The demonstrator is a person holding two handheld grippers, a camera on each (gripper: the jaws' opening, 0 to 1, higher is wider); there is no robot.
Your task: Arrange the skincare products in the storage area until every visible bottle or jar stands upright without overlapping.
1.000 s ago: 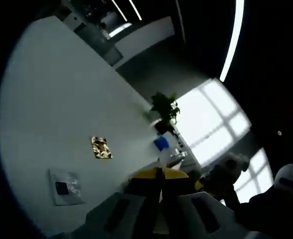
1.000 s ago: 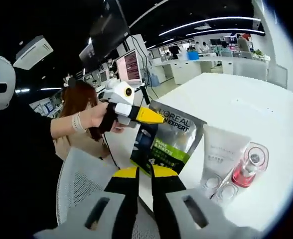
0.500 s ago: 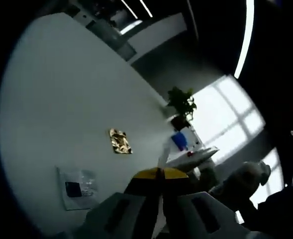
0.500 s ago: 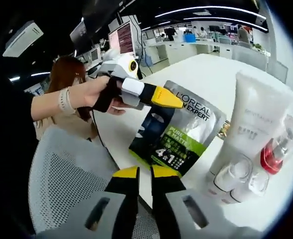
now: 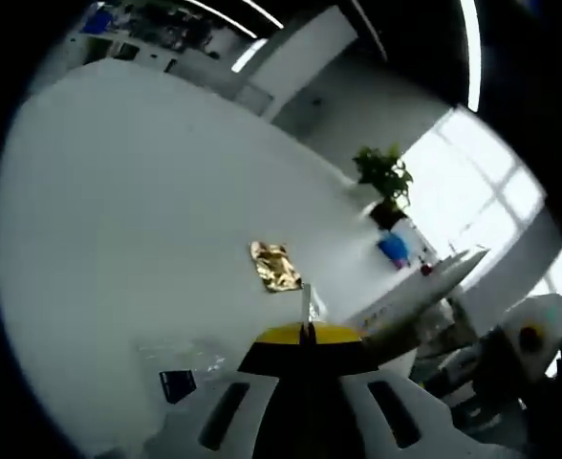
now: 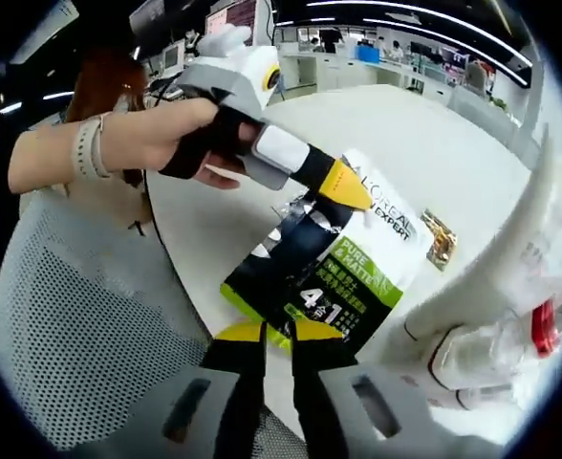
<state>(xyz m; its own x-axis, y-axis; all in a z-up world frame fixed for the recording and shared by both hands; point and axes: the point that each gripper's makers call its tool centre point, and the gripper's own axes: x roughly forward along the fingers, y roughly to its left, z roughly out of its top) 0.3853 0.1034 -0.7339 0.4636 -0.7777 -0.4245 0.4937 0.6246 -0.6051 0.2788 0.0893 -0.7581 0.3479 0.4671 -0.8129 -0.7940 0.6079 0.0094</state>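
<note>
A black, green and white L'Oreal pouch (image 6: pixel 343 263) leans at the near edge of the white table (image 6: pixel 396 124). My left gripper (image 6: pixel 350 188), held by a hand, has its yellow tips on the pouch's top corner. In the left gripper view, the left gripper (image 5: pixel 306 330) is shut on a thin white edge (image 5: pixel 309 304), apparently that pouch. A large white tube (image 6: pixel 510 253) stands at the right, with a red-capped clear bottle (image 6: pixel 545 327) and small clear jars (image 6: pixel 472 356) beside it. My right gripper (image 6: pixel 277 331) is shut with nothing held, just below the pouch's lower edge.
A gold foil packet (image 6: pixel 441 239) (image 5: pixel 275 267) lies flat on the table beyond the pouch. A clear sachet with a dark patch (image 5: pixel 179 379) lies nearer. A grey mesh chair (image 6: pixel 71 325) stands off the table's edge. A potted plant (image 5: pixel 383 179) is at the far end.
The right gripper view has come closer to the pouch and tube. The left gripper has swung lower over the pouch's top, and its view now takes in more tabletop.
</note>
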